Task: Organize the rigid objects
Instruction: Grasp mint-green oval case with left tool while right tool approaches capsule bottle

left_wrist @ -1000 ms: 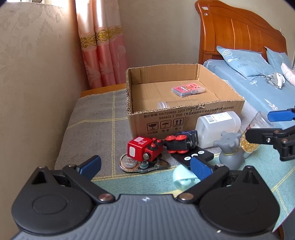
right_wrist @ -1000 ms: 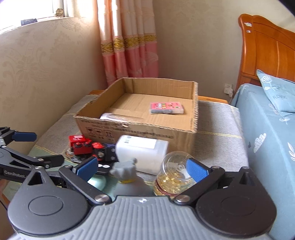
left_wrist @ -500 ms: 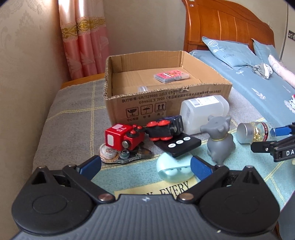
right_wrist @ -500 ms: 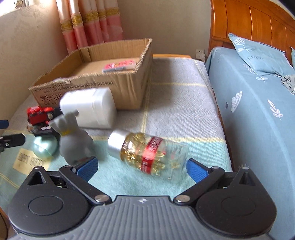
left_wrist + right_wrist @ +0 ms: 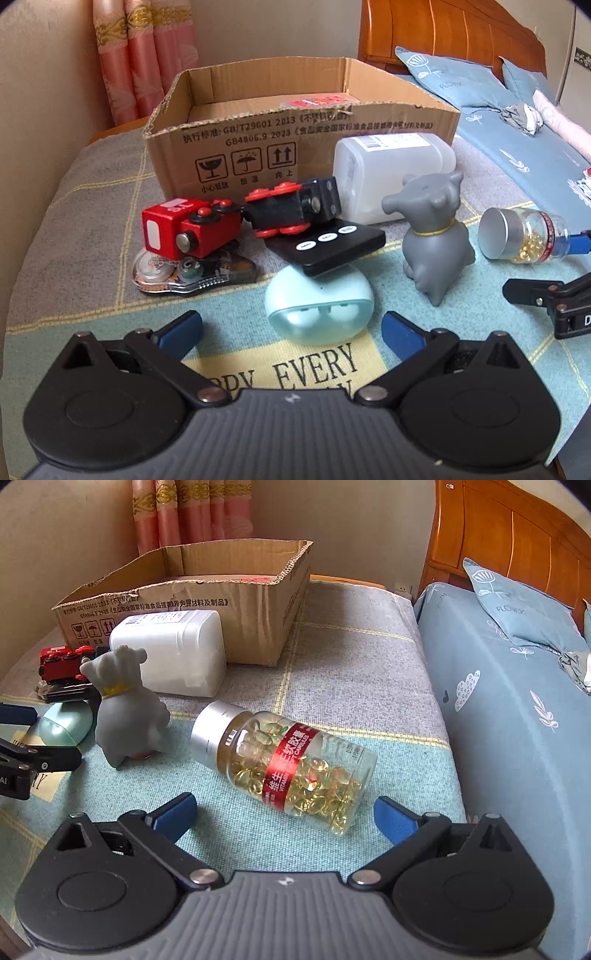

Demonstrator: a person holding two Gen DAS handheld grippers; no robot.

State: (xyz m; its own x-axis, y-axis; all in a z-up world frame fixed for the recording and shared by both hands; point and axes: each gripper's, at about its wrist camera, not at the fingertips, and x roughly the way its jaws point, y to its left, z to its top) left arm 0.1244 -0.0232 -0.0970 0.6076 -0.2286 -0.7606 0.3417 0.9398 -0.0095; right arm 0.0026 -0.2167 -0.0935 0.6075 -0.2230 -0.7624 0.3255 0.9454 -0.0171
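A clear capsule bottle [image 5: 284,764] with a silver cap and red label lies on its side just ahead of my open right gripper [image 5: 284,812], its base between the blue fingertips. My open left gripper [image 5: 291,328] sits low in front of a pale blue earbud case [image 5: 319,314], with a black remote [image 5: 327,243] resting on it. Behind stand a red toy train [image 5: 184,230], a black toy car [image 5: 291,212], a grey animal figurine [image 5: 434,240] and a white plastic jug [image 5: 388,177]. The open cardboard box [image 5: 295,147] holds a pink card pack [image 5: 317,101].
A clear plastic blister pack [image 5: 192,275] lies under the red train. The table wears a grey and teal checked cloth [image 5: 354,664]. A bed [image 5: 517,701] with blue bedding and a wooden headboard runs along the right. A wall and pink curtain [image 5: 147,55] stand behind.
Both grippers have dropped lower and moved closer to the objects. The right one swung around to face the capsule bottle, the left one closed in on the earbud case. Both stayed open.
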